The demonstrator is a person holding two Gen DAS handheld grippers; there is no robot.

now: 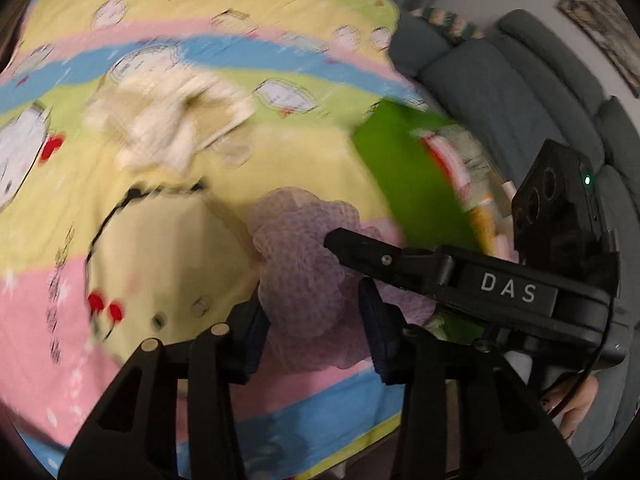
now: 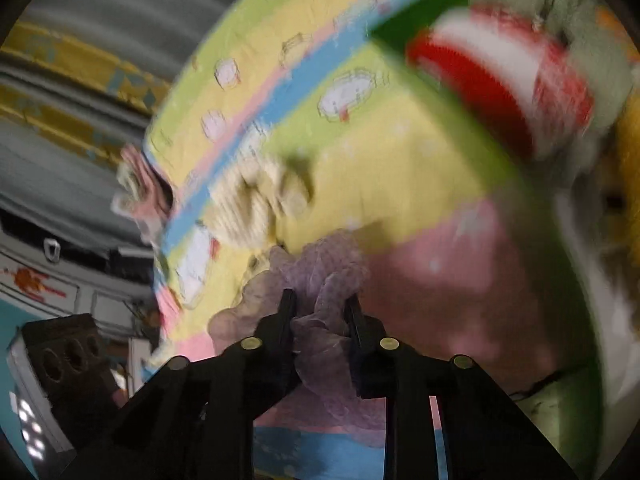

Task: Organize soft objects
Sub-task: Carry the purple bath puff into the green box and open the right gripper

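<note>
Between both hand-held grippers, left (image 1: 316,316) and right (image 2: 320,312), the pinched lilac cloth (image 1: 304,256) is risking overstretching or slipping.

Left gripper (image 1: 316,312): pointing steeply downward, both blue-padded fingers (image 1: 374,320) standing close together and pressing in on a bunch of purple cloth (image 1: 304,264) from either side.

Right gripper (image 2: 320,320): also angling downward, its black fingers (image 2: 286,320) pinching a fold of the same cloth. In the left wrist view it is reaching in from the right, fingertip lying across the cloth.

Hand (image 1: 576,408): partly showing at the lower right, wrapping the right gripper's handle.
</note>
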